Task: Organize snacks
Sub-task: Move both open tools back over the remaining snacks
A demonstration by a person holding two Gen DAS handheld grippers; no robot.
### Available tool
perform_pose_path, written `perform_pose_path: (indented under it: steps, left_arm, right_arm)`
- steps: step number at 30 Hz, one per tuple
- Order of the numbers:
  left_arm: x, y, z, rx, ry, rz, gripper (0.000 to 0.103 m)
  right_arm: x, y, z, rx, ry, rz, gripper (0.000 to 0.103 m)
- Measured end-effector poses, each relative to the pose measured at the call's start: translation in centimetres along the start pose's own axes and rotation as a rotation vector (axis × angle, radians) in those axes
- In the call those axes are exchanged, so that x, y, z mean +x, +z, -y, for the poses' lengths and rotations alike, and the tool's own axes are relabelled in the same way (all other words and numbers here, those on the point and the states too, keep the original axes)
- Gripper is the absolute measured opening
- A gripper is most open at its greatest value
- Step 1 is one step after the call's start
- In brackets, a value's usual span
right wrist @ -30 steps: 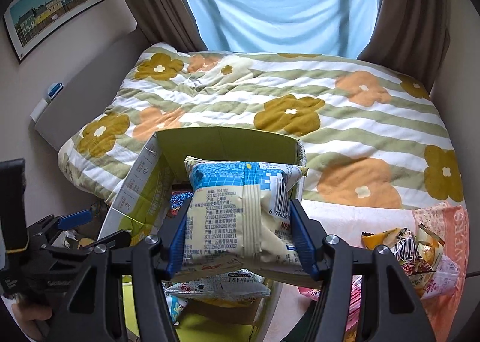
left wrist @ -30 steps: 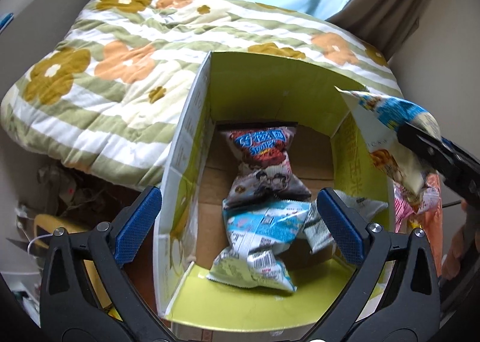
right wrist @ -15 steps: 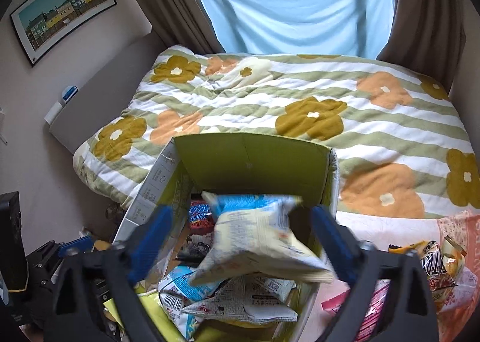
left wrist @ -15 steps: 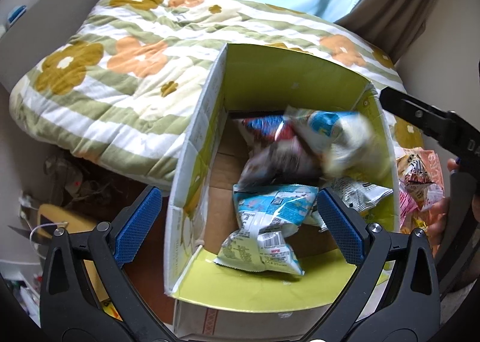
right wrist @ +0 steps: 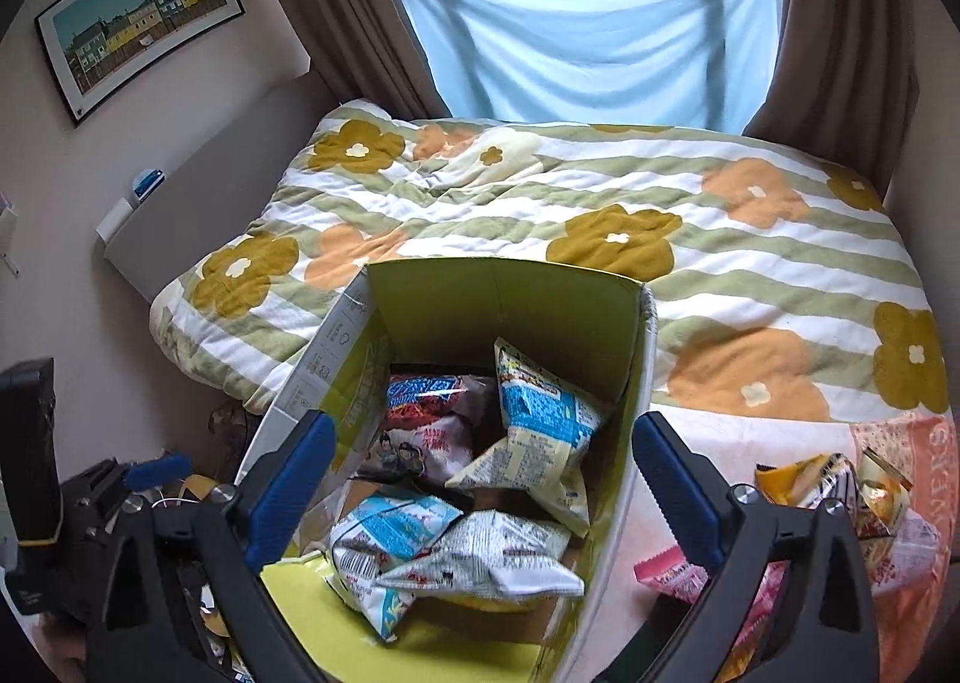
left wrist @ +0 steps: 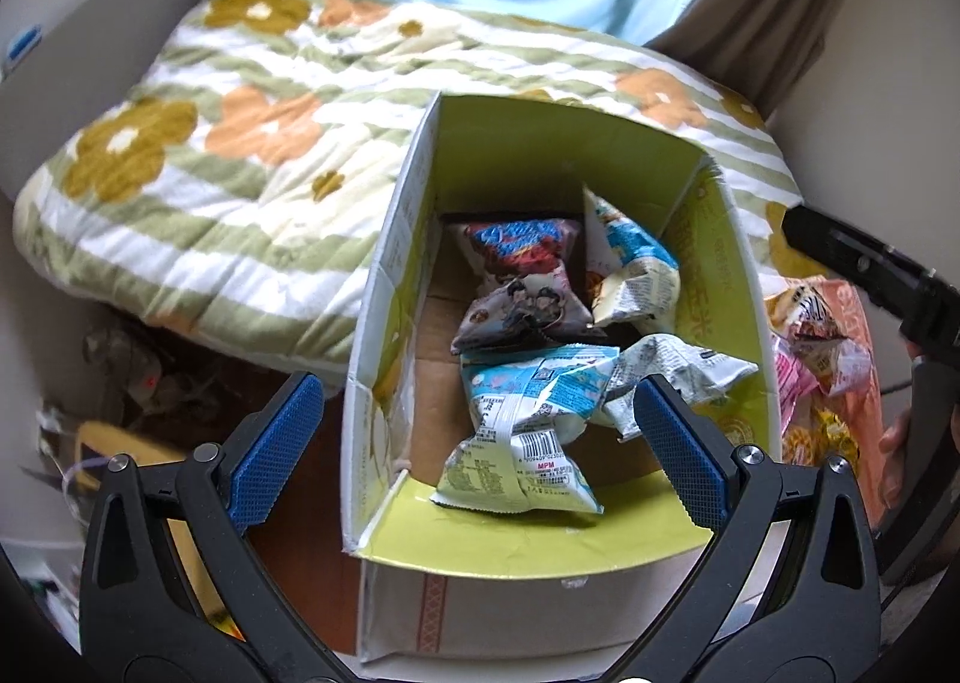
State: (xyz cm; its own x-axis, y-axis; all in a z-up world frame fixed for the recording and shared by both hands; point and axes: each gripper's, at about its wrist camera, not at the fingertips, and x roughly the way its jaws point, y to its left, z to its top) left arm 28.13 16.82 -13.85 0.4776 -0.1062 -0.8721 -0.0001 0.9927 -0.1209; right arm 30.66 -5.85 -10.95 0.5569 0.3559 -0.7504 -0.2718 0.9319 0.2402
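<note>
An open cardboard box (left wrist: 390,287) (right wrist: 498,287) with a green lining stands against the bed. Several snack bags lie inside. A cream and blue bag (left wrist: 636,269) (right wrist: 540,437) leans in the box's far right corner. A red and blue bag (left wrist: 522,275) (right wrist: 420,419) lies beside it. Two pale bags (left wrist: 528,431) (right wrist: 456,551) rest at the near end. My left gripper (left wrist: 474,437) hangs open above the box's near end with nothing between its blue pads. My right gripper (right wrist: 480,479) stands open and empty over the box.
A flowered quilt (right wrist: 600,215) covers the bed behind the box. More snack bags (right wrist: 840,509) (left wrist: 822,347) lie on an orange cloth to the right of the box. Clutter (left wrist: 138,383) fills the floor at the left. A person's fingers (left wrist: 897,434) show at the right edge.
My right gripper opened and let go of the cream and blue bag, which fell into the box's far right corner. The left gripper stayed open and drew back a little.
</note>
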Motion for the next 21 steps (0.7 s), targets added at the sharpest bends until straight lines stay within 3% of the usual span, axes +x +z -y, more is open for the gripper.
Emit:
perform_pose_path:
  steps: [10,21]
  left_arm:
    - [-2.8,-0.4,2.6,0.108,-0.073,0.07,0.103]
    - [-4.8,-2.2,9.5,0.186,-0.17,0.101,0.103]
  right_arm:
    - [-5.2,-2.5,-0.1,0.039,-0.074,0.082,0.099]
    - [-11.9,-4.7,5.7,0.089,-0.161,0.123,0.099]
